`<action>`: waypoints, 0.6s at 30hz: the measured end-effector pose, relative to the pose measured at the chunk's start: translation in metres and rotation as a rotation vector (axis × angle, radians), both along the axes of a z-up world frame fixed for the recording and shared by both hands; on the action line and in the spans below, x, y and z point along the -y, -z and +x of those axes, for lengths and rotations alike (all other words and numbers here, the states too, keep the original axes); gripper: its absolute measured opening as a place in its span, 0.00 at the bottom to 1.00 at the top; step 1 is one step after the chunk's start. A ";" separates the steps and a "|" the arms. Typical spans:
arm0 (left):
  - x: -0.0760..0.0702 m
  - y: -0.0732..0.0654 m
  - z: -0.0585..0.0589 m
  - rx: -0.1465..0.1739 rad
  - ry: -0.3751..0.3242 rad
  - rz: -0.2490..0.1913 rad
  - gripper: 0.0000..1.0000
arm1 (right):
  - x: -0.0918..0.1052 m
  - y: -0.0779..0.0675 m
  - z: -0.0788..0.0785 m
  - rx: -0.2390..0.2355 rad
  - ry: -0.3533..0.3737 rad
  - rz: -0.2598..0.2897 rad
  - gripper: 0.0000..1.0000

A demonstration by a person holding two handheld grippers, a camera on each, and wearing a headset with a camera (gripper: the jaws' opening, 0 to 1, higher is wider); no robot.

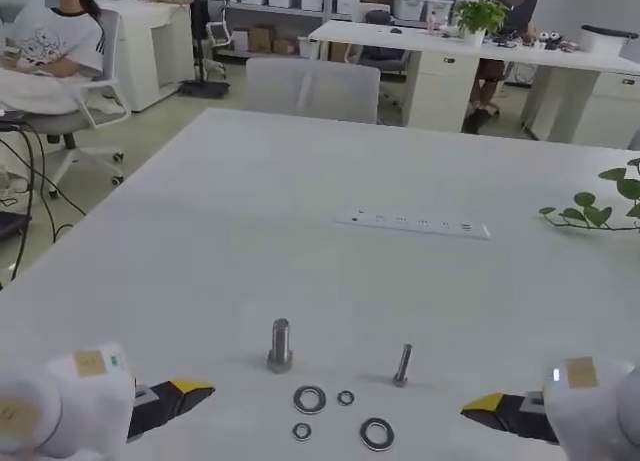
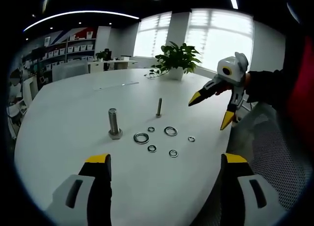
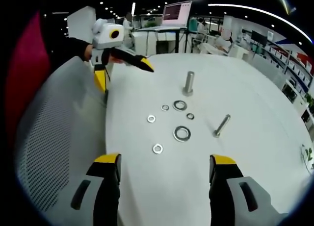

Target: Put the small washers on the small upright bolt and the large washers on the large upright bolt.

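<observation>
Loose washers (image 1: 299,399) lie beside the large bolt (image 1: 280,344). The left gripper (image 2: 166,158) and right gripper (image 3: 165,159) flank it, spread empty for picking.

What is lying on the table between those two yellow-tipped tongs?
Loose washers, large and small, lie scattered on the white table between the left tongs and right tongs, clearest in the head view.
</observation>
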State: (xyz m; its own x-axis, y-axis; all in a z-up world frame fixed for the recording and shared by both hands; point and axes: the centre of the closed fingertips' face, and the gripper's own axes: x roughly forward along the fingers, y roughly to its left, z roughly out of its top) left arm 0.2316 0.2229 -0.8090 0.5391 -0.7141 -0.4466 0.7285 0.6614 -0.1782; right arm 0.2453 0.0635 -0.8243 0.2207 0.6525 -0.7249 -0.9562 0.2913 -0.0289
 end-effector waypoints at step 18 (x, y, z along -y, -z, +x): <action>0.000 -0.001 0.000 0.012 -0.012 -0.005 0.92 | -0.015 0.012 0.001 -0.007 -0.113 -0.133 0.62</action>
